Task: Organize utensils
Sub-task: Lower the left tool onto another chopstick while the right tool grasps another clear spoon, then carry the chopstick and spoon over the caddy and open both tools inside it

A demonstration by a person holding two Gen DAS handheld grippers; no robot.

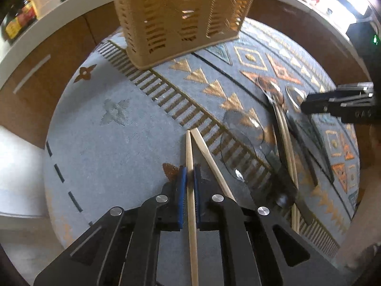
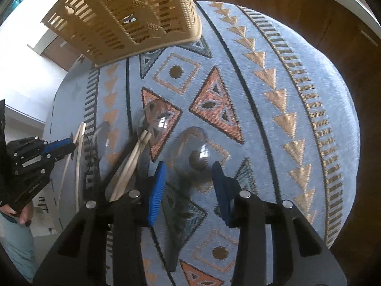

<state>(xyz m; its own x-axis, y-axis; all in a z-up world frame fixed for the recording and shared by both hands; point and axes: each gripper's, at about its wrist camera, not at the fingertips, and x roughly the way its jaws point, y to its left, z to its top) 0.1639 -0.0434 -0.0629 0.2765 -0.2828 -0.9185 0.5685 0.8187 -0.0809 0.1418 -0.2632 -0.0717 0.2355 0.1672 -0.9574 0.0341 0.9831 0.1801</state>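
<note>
Count with me: four wooden chopsticks on show, two by your left gripper (image 1: 190, 175) and two more lying in the pile to its right. One chopstick (image 1: 189, 152) runs straight between your left jaws, which are pressed together on it, pinching the pale, slim stick near its squared tip. Its partner, the second chopstick (image 1: 209, 157), lies just beside, angled off to the right on the patterned blue cloth (image 1: 100, 147). The other pair of chopsticks (image 2: 133, 159) rests across the pile, their ends touching a clear spoon (image 2: 157, 121).

Clear plastic spoons: I make out three bowls, glassy and see-through, the pattern showing through them; the dark handles tangled among them I can't count.

Your right gripper (image 2: 188, 183) points down over one spoon bowl (image 2: 197, 152), jaws spread, blue pads either side, not pressing on anything.

One tan slotted basket (image 1: 181, 16) stands upright at the far edge of the cloth, well apart from the pile.
</note>
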